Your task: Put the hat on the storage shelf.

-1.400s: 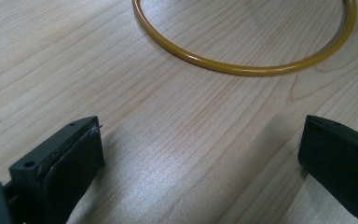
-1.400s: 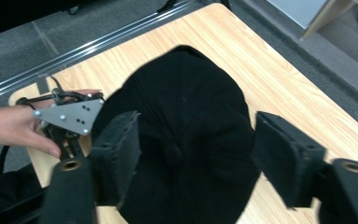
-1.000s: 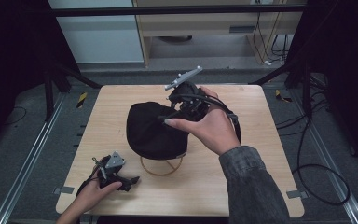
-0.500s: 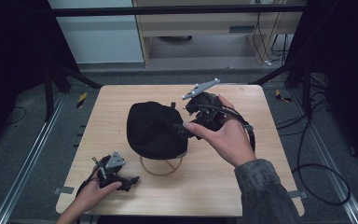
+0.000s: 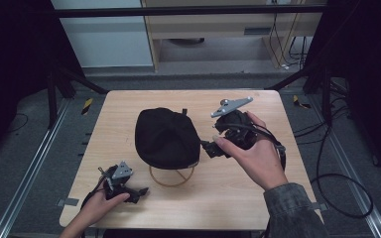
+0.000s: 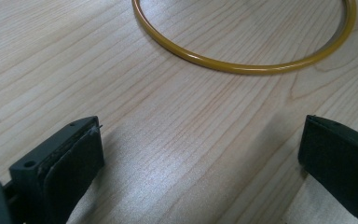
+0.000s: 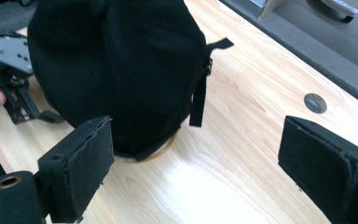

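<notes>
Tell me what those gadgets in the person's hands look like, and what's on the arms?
Each gripper, left and right, is a black boxy frame with a grey three-cornered plate on top. Two flat black jaws carry rough, stitched-looking pads. A black cable trails off the table from the right one. The right arm wears a grey-green sleeve.

Right gripper (image 5: 213, 147): black body, grey three-cornered plate on top with small holes.
Left gripper (image 5: 138, 191): black, smaller grey plate (same three-cornered shape).
Pads (image 7: 86, 163): black, rough-edged, on dark jaw blocks with a round screw hole.
Cable (image 5: 273, 141): thin, black, looping over the right hand (image 5: 253, 156).
Sleeve (image 5: 292, 213): grey-green fabric, creased, reaching to the wrist.
</notes>
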`<state>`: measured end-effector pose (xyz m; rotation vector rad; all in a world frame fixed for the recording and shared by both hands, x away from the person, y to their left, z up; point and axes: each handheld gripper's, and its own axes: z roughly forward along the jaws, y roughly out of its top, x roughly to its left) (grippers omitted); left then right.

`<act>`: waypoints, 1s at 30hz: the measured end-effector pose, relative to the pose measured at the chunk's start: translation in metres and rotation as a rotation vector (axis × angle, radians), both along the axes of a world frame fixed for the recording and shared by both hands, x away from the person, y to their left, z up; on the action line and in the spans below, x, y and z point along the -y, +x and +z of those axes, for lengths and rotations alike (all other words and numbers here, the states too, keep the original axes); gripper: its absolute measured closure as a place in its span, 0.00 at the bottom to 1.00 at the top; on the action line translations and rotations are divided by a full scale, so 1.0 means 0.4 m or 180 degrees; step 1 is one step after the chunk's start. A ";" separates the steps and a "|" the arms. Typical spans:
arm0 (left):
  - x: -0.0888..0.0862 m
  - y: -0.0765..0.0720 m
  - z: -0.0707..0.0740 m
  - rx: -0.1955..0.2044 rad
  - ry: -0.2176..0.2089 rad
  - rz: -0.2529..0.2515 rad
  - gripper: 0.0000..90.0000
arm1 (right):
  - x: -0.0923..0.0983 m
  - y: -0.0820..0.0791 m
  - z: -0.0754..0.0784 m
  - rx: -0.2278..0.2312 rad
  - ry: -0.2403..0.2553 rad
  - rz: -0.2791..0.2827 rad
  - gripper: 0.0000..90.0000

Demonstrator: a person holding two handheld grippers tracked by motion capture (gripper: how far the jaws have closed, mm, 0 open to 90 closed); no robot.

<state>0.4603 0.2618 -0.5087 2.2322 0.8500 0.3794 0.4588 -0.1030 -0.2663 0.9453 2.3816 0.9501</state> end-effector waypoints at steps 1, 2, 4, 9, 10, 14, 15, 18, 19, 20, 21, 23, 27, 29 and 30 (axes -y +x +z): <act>0.000 0.000 0.000 0.0000 0.0000 0.0000 0.00 | 0.004 -0.003 -0.002 0.0001 0.0002 -0.0007 0.12; 0.000 0.000 0.000 0.0000 0.0000 0.0000 0.00 | 0.009 -0.006 -0.004 0.0006 -0.0003 -0.0019 0.12; 0.000 0.000 0.000 0.0000 0.0000 0.0000 0.00 | 0.018 -0.011 -0.007 0.0019 -0.0019 -0.0036 0.12; 0.000 0.000 0.000 0.0003 -0.0002 0.0002 0.00 | 0.043 -0.026 -0.019 0.0044 -0.0032 -0.0085 0.12; 0.000 0.000 0.000 0.0004 -0.0003 0.0003 0.00 | 0.051 -0.032 -0.023 0.0070 -0.0042 -0.0112 0.12; 0.000 0.000 0.000 0.0006 -0.0003 0.0005 0.00 | 0.082 -0.044 -0.046 0.0119 -0.0010 -0.0209 0.11; 0.000 0.000 0.000 0.0005 -0.0003 0.0005 0.00 | 0.090 -0.046 -0.053 0.0130 0.0006 -0.0245 0.11; 0.000 0.000 0.000 0.0007 -0.0003 0.0006 0.00 | 0.112 -0.050 -0.078 0.0148 0.0050 -0.0338 0.11; 0.000 0.000 -0.001 0.0007 -0.0004 0.0006 0.00 | 0.122 -0.052 -0.091 0.0153 0.0059 -0.0367 0.11; 0.000 -0.001 -0.001 0.0007 -0.0008 0.0009 0.00 | 0.128 -0.054 -0.102 0.0157 0.0067 -0.0394 0.11; 0.000 -0.001 -0.001 0.0008 -0.0008 0.0008 0.00 | 0.133 -0.055 -0.110 0.0172 0.0079 -0.0411 0.12; 0.000 -0.001 -0.001 0.0008 -0.0007 0.0009 0.00 | 0.145 -0.060 -0.132 0.0188 0.0094 -0.0451 0.12; 0.000 -0.001 0.000 0.0000 0.0002 0.0003 0.00 | 0.160 -0.070 -0.165 0.0166 0.0149 -0.0498 0.12; 0.000 -0.001 0.000 0.0001 0.0003 0.0003 0.00 | 0.163 -0.075 -0.183 0.0147 0.0129 -0.0499 0.12; 0.000 -0.001 0.000 0.0000 0.0003 0.0003 0.00 | 0.165 -0.076 -0.189 0.0147 0.0129 -0.0502 0.12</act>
